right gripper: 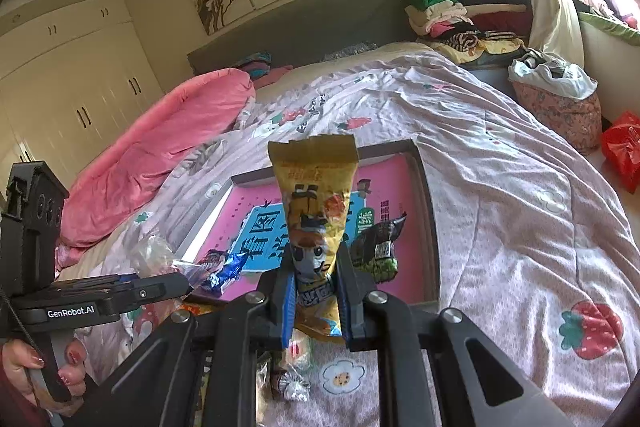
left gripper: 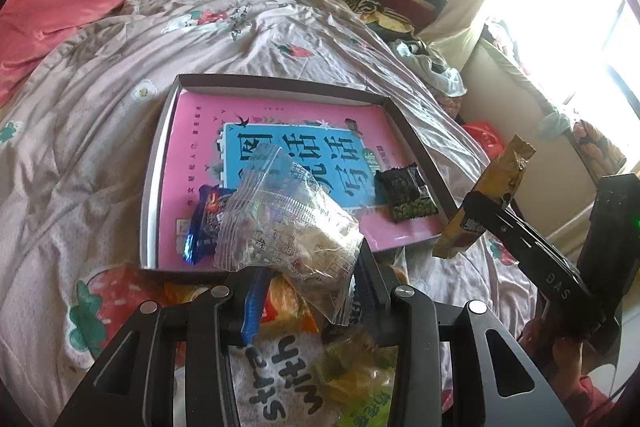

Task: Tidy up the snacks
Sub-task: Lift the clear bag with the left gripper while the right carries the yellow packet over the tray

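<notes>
Bedroom, strawberry-print quilt [right gripper: 500, 187]. Your right gripper [right gripper: 316, 291] is clamped on a yellow snack packet [right gripper: 316, 203], upright above the shallow box's [left gripper: 280, 83] near edge. Your left gripper [left gripper: 304, 267] grips a clear snack bag [left gripper: 288, 223] over its near-left corner; blue packet [left gripper: 204, 223] and green-black packet [left gripper: 408, 195] lie inside.

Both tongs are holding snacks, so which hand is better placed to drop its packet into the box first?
Probably left: its tongs hold the clear bag over the box edge; the right's yellow packet hangs beside it.

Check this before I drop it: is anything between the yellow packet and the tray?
Nothing visible. The right gripper holds the yellow packet above the near edge of the tray, with open pink floor ahead between the blue packet and the dark packet.
</notes>
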### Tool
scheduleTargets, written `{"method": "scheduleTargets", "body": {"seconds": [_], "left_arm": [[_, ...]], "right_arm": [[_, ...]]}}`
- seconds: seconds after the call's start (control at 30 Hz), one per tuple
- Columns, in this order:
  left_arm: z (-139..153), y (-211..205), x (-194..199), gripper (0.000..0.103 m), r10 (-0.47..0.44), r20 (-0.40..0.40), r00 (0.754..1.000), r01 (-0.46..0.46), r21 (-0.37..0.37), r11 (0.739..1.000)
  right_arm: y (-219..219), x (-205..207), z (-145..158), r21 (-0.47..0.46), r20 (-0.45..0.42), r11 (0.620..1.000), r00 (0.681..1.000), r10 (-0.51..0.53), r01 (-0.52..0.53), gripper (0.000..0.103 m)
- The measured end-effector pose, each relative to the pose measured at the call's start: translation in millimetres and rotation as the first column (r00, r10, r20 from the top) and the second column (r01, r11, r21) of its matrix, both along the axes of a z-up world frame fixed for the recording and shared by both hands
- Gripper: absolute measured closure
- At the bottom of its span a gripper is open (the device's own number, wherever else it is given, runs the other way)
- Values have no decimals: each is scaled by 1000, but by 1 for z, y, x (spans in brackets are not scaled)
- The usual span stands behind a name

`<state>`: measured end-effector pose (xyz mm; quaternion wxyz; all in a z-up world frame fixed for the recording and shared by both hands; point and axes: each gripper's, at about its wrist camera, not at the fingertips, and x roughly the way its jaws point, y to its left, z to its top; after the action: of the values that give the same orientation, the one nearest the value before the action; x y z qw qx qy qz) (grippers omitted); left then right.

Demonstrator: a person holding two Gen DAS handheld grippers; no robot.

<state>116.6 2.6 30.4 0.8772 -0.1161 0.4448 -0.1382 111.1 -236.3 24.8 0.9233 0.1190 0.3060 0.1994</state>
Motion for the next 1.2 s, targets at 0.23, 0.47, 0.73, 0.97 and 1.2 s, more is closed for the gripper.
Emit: {"method": "scheduleTargets", "body": {"seconds": [0.23,0.47,0.73,0.97,1.2], "left_arm": [[0,-7,12,62,-4,-2,1000,4,12,1000],[-3,-16,25,62,-15,-8,1000,16,25,1000],[-10,-25,35,62,-25,-23,999,26,47,999],[-15,-29,41,62,-28,-33,999,29,52,998],[-17,-31,45,62,-30,-36,999,31,54,998]], "right_arm": [[-3,8,1,5,3,1000,1000,-11,11,85],[-3,15,1,8,5,1000,1000,-13,13,85],[-1,18,-1,1,5,1000,1000,-12,12,85],[-2,20,-2,-1,-1,1000,1000,-19,19,85],[-2,22,-2,-4,-2,1000,1000,-19,19,85]]}}
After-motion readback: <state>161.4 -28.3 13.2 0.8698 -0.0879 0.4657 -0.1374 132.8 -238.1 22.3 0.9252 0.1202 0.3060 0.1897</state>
